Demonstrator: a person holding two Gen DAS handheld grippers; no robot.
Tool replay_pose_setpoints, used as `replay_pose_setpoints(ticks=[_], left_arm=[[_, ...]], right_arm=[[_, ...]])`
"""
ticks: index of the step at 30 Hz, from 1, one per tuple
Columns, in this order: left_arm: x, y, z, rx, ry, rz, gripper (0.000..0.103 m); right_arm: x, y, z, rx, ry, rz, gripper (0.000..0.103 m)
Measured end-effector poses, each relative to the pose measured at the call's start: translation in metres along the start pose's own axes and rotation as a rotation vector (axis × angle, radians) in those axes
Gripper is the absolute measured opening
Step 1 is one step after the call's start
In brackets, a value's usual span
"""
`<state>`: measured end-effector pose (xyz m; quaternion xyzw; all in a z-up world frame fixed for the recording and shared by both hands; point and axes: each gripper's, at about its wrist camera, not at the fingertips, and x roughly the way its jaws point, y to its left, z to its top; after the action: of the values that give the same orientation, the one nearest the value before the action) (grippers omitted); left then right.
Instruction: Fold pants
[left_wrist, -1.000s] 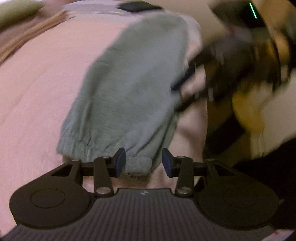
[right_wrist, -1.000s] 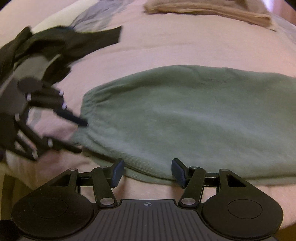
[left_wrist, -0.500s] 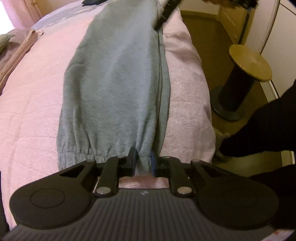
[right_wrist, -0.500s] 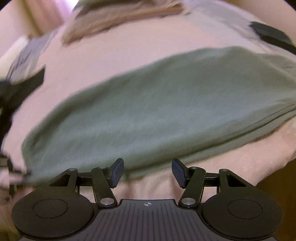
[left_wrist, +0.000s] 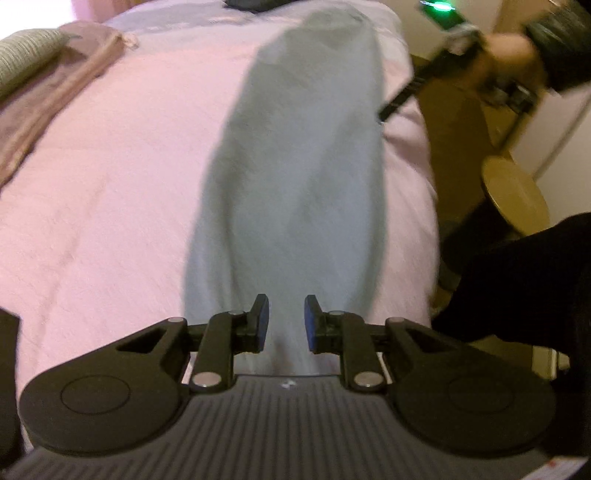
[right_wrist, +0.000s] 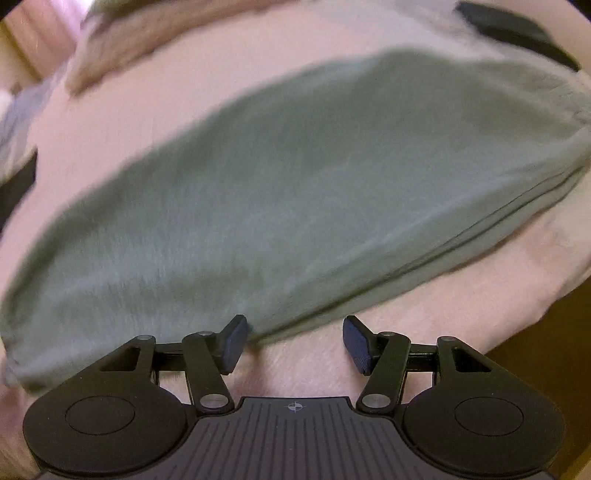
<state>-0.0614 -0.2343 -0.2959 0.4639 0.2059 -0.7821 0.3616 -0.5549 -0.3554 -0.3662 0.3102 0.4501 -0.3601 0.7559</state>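
Subject: one pair of grey-green pants (left_wrist: 303, 166), lying lengthwise on a bed under a pink bedspread (left_wrist: 129, 184). The pants are running along the bed's right-hand edge, as the left wrist view shows it, from the near end to the far end. In the right wrist view the legs are lying one on the other, with layered edges showing at the right.

Left gripper (left_wrist: 286, 319): the claw is standing narrow, and the near end of the pants is bunching between its blue pads; it is holding the fabric. Blur is hiding the hem itself.

Right gripper (right_wrist: 295, 347): the claw is standing wide and holding nothing. Only bedspread is showing between its pads; the long side edge of the pants is lying just beside one pad. In the left wrist view a hand (left_wrist: 506, 55) is carrying this gripper over the right-hand edge, beside the far half of the pants.

Edges and room: a narrow strip of bedspread is separating the pants from the right-hand edge. Beyond that edge the floor is dropping away, and one round wood-topped stool (left_wrist: 517, 195) is standing there, near a dark-clothed part of the person (left_wrist: 517, 280). Toward the left-hand edge a broad bare stretch of bedspread is lying open.

Count: one pair of pants; two grippers; one stool; one tan folded cloth (left_wrist: 55, 96) and one striped cushion (left_wrist: 26, 62) at the far left corner; one dark item (left_wrist: 251, 3) at the far edge, too blurred for identifying.
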Motion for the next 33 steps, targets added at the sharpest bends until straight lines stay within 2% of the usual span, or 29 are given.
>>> replay_pose_setpoints(ticks=[5,8,12,16,19,21,23,24,25,26,27,28,30,33], left_arm=[[0.028,0.002,0.092,-0.033,-0.082,0.046,0.017],[0.061,-0.016,0.156,-0.022,-0.131,0.036,0.022],[0.126,-0.065,0.245,0.018,-0.142,-0.02,0.027],[0.2,-0.125,0.318,0.068,-0.122,-0.084,0.03],[0.242,-0.16,0.345,0.115,-0.078,-0.087,0.032],[0.265,-0.176,0.354,0.18,-0.041,-0.053,0.032],[0.28,-0.183,0.357,0.195,-0.012,-0.033,0.029],[0.283,-0.182,0.359,0.185,0.0,-0.04,0.021],[0.286,-0.18,0.36,0.182,0.014,-0.052,0.012],[0.288,-0.18,0.361,0.19,0.024,-0.054,0.009],[0.29,-0.18,0.365,0.197,0.031,-0.052,0.004],[0.291,-0.179,0.366,0.197,0.039,-0.056,0.003],[0.283,-0.18,0.371,0.184,0.04,-0.073,0.003],[0.276,-0.195,0.378,0.235,0.048,-0.089,0.003]], right_arm=[[-0.036,-0.063,0.025,0.078,-0.122,-0.049,0.055],[-0.046,-0.127,0.046,0.129,-0.189,-0.114,0.056],[-0.038,-0.234,0.079,0.255,-0.228,-0.147,0.056],[-0.03,-0.325,0.108,0.333,-0.229,-0.101,0.055],[-0.021,-0.362,0.119,0.343,-0.214,-0.037,0.055],[-0.014,-0.379,0.125,0.37,-0.213,0.006,0.055],[-0.011,-0.393,0.129,0.399,-0.229,0.053,0.055],[-0.01,-0.397,0.131,0.406,-0.236,0.061,0.054],[-0.005,-0.401,0.134,0.418,-0.238,0.072,0.048],[-0.004,-0.404,0.135,0.432,-0.238,0.085,0.031],[-0.002,-0.408,0.136,0.449,-0.231,0.091,0.022],[0.002,-0.412,0.139,0.47,-0.212,0.088,0.01],[-0.004,-0.416,0.142,0.476,-0.197,0.081,0.007],[-0.018,-0.421,0.138,0.434,-0.204,0.08,0.007]])
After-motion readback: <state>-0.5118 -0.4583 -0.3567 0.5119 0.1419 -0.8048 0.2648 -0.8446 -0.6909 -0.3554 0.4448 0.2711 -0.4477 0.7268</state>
